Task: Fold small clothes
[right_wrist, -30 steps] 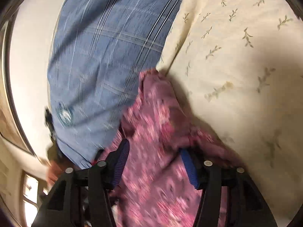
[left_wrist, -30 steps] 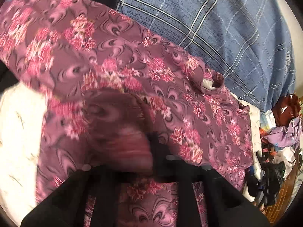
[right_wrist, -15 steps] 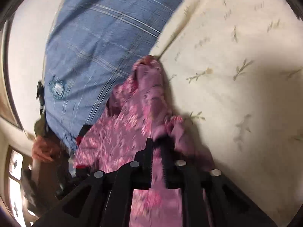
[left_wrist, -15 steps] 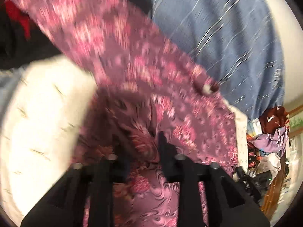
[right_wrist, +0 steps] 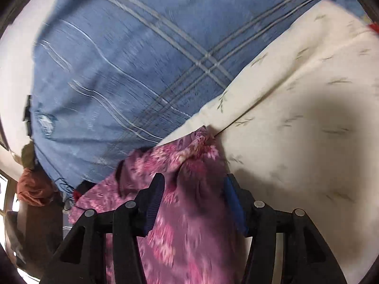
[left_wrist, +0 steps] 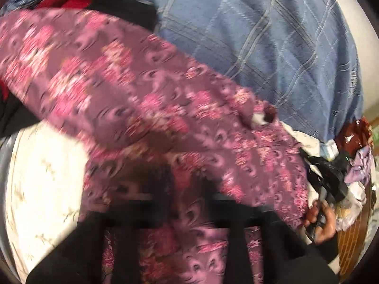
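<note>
while the left hand-held gripper [left_wrist: 187,189] looks blurred, clenched amid the purple floral garment [left_wrist: 146,99], the right hand-held gripper [right_wrist: 191,198] is opening, cloth between its jaws

Left gripper [left_wrist: 187,184] fingertips blurred, cloth-covered.

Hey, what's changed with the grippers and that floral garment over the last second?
The right gripper, nearly pinched shut on the floral garment half a second ago, is opening again, cloth between its pads. The left gripper, jaws apart then, seems closed into the cloth now; blur hides the pads. The garment still lies on the cream bedsheet beside the blue checked blanket.
</note>
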